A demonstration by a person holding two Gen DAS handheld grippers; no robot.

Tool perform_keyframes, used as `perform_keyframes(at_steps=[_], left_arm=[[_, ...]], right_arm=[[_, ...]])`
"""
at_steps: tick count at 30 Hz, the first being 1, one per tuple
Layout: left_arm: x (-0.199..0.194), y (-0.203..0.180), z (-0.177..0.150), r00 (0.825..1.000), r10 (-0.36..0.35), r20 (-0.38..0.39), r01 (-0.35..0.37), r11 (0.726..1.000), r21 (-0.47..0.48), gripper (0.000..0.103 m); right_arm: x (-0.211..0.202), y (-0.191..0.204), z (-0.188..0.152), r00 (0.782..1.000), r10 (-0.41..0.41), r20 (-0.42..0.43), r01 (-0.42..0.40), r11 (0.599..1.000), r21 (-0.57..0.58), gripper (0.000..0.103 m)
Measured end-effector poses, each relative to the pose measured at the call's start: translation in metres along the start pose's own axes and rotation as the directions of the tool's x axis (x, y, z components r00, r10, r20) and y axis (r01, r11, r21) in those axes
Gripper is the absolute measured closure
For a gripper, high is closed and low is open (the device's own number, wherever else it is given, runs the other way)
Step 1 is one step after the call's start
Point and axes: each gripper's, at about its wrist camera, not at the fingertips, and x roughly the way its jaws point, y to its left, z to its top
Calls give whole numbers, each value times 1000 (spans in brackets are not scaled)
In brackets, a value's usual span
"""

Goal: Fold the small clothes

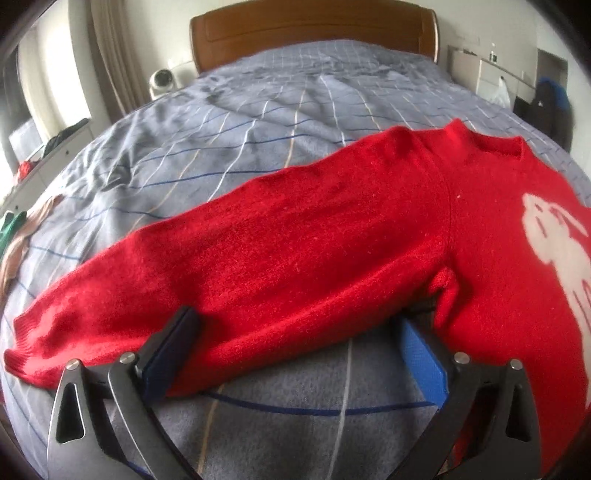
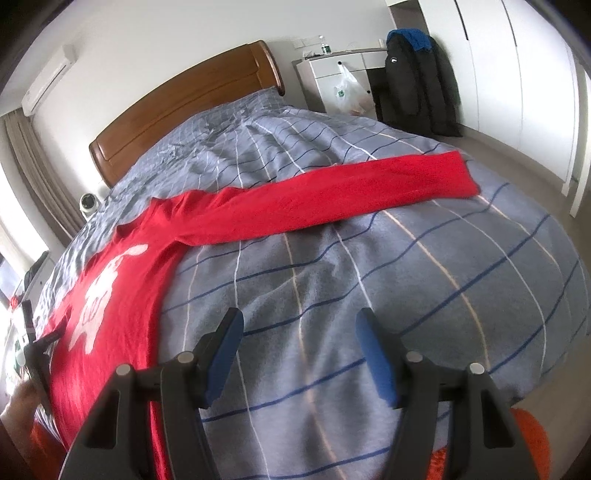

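A red sweater [image 1: 332, 236] with a white rabbit figure lies spread flat on the grey checked bedspread [image 1: 280, 110]. In the left wrist view its left sleeve stretches toward the lower left. My left gripper [image 1: 295, 332] is open, with its jaws spread wide at the sleeve's near edge by the armpit. The left finger lies over the sleeve and the right finger's tip is tucked under the fabric. In the right wrist view the sweater [image 2: 122, 295] lies at the left with its other sleeve [image 2: 351, 192] stretched to the right. My right gripper [image 2: 299, 350] is open and empty over bare bedspread.
A wooden headboard [image 1: 314, 29] stands at the far end. Loose clothes [image 1: 14, 229] lie at the bed's left edge. A white cabinet [image 2: 332, 74], a plastic bag [image 2: 347, 92] and a dark jacket [image 2: 417, 81] stand right of the bed. A round white device [image 2: 89, 203] sits by the headboard.
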Motion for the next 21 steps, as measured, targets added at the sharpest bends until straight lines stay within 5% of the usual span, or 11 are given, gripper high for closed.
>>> perform_keyframes(at_steps=[21], left_arm=[[0, 2, 0, 1000, -3, 0, 3, 1000, -2, 0]], right_arm=[[0, -3, -1, 1000, 11, 13, -12, 1000, 21, 40]])
